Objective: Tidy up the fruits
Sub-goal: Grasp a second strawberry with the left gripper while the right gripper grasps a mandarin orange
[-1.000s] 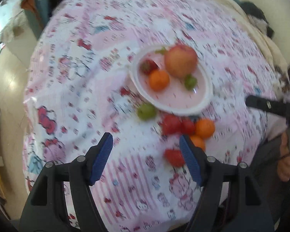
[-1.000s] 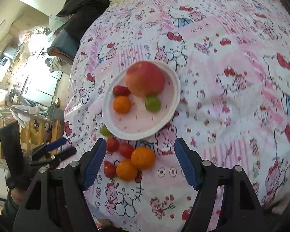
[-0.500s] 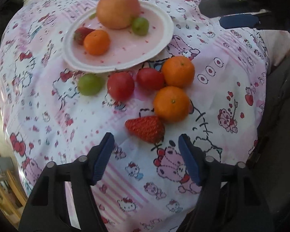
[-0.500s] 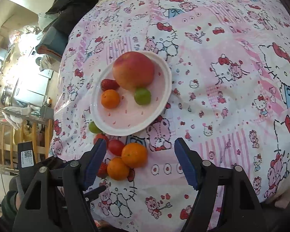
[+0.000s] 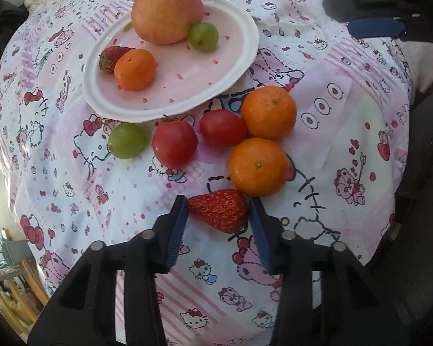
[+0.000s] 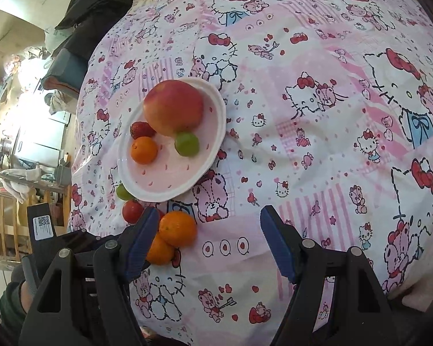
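Note:
A red strawberry [image 5: 218, 210] lies on the patterned cloth. My left gripper [image 5: 217, 204] points down over it, its jaws closing, and the blue pads [image 5: 177, 225] touch both of its ends. Just beyond lie two oranges [image 5: 257, 165], two red tomatoes [image 5: 174, 144] and a green grape [image 5: 127, 141]. The white plate [image 5: 245, 57] holds an apple [image 5: 166, 11], a grape, a small orange and a strawberry. My right gripper [image 6: 209, 213] hangs open above the cloth near the plate [image 6: 216, 144], nothing between its fingers.
The Hello Kitty cloth [image 6: 317, 115] covers a rounded surface that drops away at the left and near edges. Dark clothing [image 5: 418, 201] of the person is close on the right. A wooden rack [image 6: 3, 225] and furniture stand beyond the left edge.
My left gripper came down and in toward the loose fruit, rolled, and its jaws narrowed around the strawberry. The right gripper stayed nearly still and open.

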